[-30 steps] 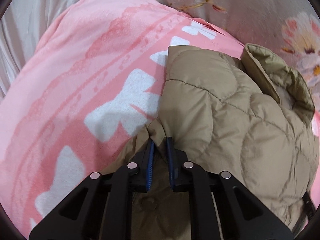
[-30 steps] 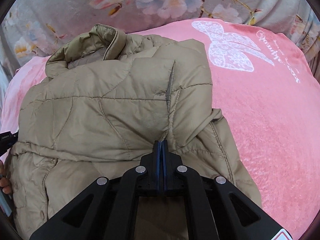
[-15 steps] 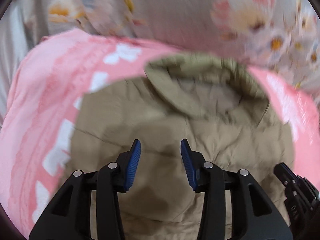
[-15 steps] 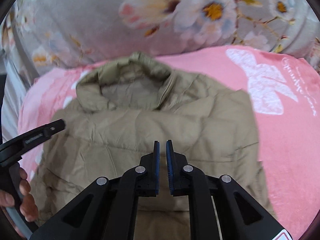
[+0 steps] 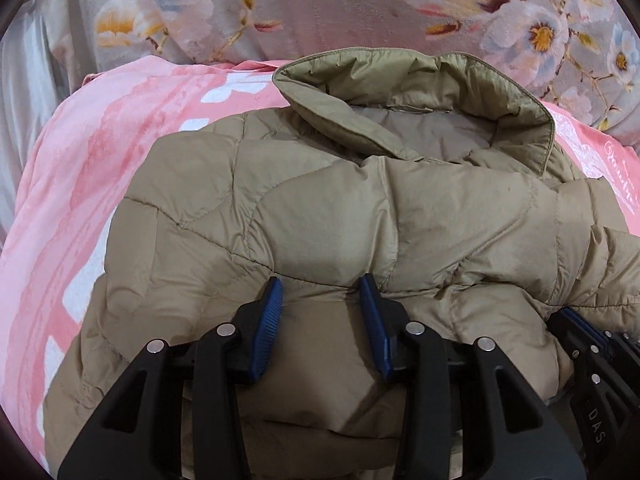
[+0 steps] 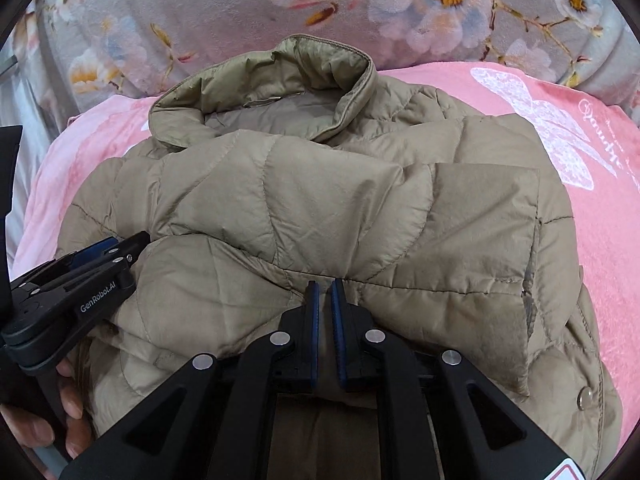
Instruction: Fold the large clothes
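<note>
Tan quilted jacket (image 5: 352,216) lies folded on the pink blanket (image 5: 80,168) — collar at twelve o'clock.
I see my left gripper (image 5: 320,304) spread, gripping nothing; my right gripper (image 6: 324,304) is barely parted — nothing pinched.

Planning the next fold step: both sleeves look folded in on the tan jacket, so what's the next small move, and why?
Probably bring both tools down to the near hem and grip it, to fold it up toward the collar. The quilted jacket lies on the pink blanket with both sides folded inward. The left tool is open and the right tool nearly closed; both are empty over the jacket's middle.
</note>
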The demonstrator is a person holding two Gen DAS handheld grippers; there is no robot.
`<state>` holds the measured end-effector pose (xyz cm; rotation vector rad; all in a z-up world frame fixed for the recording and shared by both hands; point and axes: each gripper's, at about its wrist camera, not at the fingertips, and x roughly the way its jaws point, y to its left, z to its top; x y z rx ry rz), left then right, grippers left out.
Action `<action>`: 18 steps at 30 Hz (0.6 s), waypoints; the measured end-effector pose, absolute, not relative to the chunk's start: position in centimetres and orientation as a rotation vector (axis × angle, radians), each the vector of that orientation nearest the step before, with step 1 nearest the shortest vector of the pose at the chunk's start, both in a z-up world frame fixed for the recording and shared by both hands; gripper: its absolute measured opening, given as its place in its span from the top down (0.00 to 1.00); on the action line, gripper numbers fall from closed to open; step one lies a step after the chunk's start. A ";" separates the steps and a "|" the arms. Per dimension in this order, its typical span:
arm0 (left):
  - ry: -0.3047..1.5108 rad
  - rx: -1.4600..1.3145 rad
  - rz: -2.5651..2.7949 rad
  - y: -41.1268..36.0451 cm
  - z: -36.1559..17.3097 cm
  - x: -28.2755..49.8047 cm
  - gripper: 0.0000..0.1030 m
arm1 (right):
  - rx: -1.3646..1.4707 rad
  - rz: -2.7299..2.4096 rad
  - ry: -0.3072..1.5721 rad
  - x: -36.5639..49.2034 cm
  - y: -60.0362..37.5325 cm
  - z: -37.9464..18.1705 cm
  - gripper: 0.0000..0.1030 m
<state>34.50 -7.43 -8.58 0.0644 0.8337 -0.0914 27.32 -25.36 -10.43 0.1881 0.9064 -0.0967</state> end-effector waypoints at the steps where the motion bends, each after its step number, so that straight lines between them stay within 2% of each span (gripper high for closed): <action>1: 0.832 0.067 -0.090 -7.5 -8.7 34.5 0.62 | 0.187 -0.097 0.906 27.3 -25.3 -10.5 0.91; 8: 0.846 0.031 -0.147 -6.7 -7.8 34.3 0.60 | 0.245 -0.048 0.922 27.3 -26.5 -9.9 0.88; 10: 0.871 -0.105 -0.233 -4.5 -5.9 34.7 0.54 | 0.288 -0.022 0.888 27.1 -27.6 -8.0 0.74; 11: 0.864 -0.172 -0.260 -3.6 -4.8 35.2 0.44 | 0.306 -0.030 0.850 27.3 -28.1 -6.9 0.57; 12: 0.840 -0.257 -0.270 -2.4 -3.1 36.3 0.34 | 0.322 -0.032 0.829 27.8 -28.6 -6.1 0.45; 14: 0.816 -0.334 -0.275 -1.6 -1.6 38.4 0.26 | 0.385 -0.015 0.810 29.7 -29.7 -5.0 0.44; 18: 0.939 -0.450 -0.286 -2.1 -2.7 45.6 0.27 | 0.538 -0.038 0.809 34.9 -32.0 -6.1 0.44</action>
